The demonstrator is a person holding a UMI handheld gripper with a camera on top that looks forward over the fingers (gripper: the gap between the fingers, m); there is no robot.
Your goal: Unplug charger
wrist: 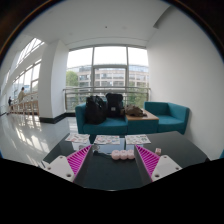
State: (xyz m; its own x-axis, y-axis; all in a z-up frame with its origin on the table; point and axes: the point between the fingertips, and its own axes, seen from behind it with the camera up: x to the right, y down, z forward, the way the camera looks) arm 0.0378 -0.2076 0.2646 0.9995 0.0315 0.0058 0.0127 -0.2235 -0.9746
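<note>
- Charger: I can't pick one out from where the gripper looks; no plug, cable or socket shows clearly, so its place is not known yet.
- Gripper [112, 166] sits at the bottom centre of the frame, fingers spread wide and holding nothing, magenta pads [78, 161] facing each other across bare dark table [105, 172].
- Just ahead of the fingers, bottom centre, lies a small pinkish object [121, 155] on the table; too small to tell what it is, though it may be part of the charging gear.
- Papers [108, 140] lie further along the table, in the middle of the frame.
- Beyond them, teal sofa [110, 124] with two dark bags [104, 106] on it, a teal armchair [167, 116] at centre right, big windows [110, 68] across the upper middle.
- My judgement: the task is barely begun; the step in hand is finding the charger.
- To do it well: sweep the view slowly along the table edge and low walls for a socket, keep the fingers released, then approach square to the plug body, grip the body and not the cable, and pull straight out.
</note>
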